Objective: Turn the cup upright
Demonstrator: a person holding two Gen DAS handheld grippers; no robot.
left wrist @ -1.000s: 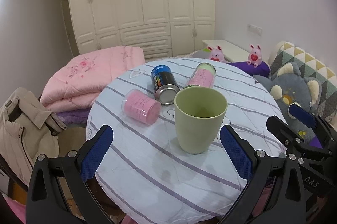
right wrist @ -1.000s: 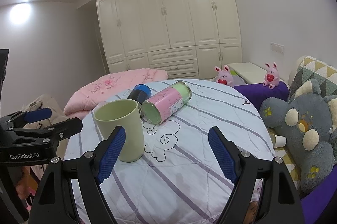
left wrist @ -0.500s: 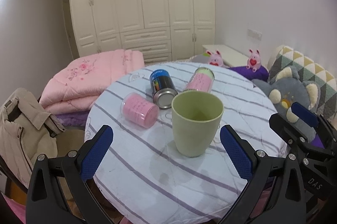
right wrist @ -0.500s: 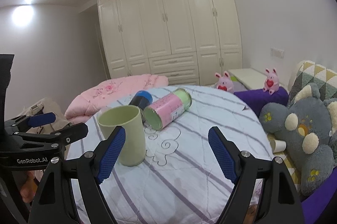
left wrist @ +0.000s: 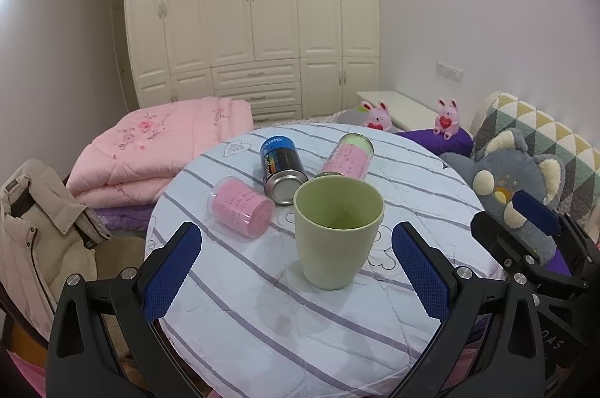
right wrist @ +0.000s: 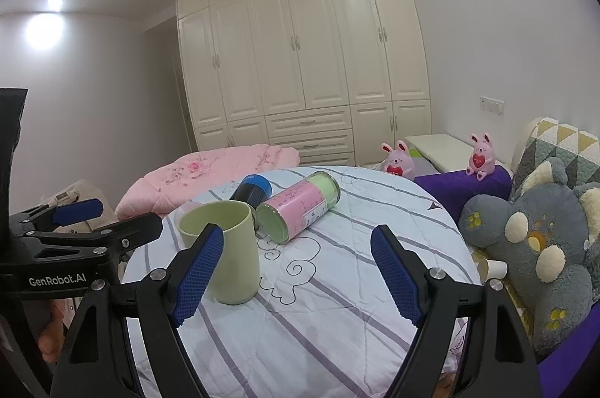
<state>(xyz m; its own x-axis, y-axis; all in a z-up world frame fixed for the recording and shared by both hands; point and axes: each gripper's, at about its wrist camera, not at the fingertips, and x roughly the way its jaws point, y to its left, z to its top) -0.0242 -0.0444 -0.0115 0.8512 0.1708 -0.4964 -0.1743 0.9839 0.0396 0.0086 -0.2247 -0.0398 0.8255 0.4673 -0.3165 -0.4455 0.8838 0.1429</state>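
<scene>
Already the green cup (left wrist: 337, 233) is seen standing upright, mouth up, on the striped tablecloth (left wrist: 285, 330) of the round table, so the flip is judged done. It is framed between the wide-spread jaws of the left gripper (left wrist: 296, 274), but nothing is held and no pad touches it. The right gripper (right wrist: 298, 276) is likewise fully spread and empty, with the cup beside its left finger.

The cup could be tipped over if a finger were swung sideways against its wall. Just behind the cup three containers lie on their sides: a blue can (left wrist: 281, 169), a pink-labelled can (left wrist: 347, 158) and a small pink jar (left wrist: 240, 207). These could be set rolling by a nudge and knocked into the cup. A grey plush toy (right wrist: 532, 244) sits beyond the table's right edge, well apart.
</scene>
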